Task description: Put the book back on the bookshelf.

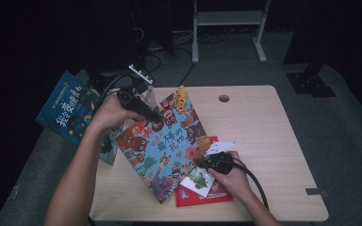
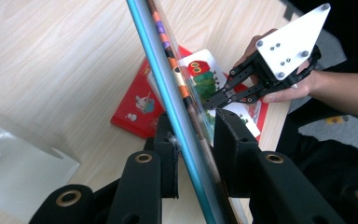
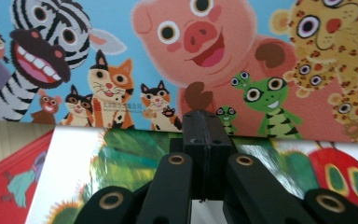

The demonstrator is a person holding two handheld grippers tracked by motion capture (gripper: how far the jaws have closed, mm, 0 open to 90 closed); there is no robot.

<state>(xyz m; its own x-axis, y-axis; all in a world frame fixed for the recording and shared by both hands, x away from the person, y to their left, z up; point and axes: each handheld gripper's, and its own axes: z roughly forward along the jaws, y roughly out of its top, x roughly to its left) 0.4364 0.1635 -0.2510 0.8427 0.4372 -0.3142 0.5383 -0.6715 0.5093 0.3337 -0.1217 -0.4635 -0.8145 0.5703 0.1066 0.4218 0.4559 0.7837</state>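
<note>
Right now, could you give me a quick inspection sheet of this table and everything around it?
Surface: pale wooden table, round hole near the far edge.
Job's things: animal picture book, tilted up on its edge; caterpillar book lying on a red book.
Clutter: dark blue book at the table's left edge.
Grippers: left tool clamps the animal book's edge; right tool is shut, its tip at that book's lower edge.
Cables: black cable trails from the right tool.
Surroundings: dark room, grey floor, white frame behind.
</note>
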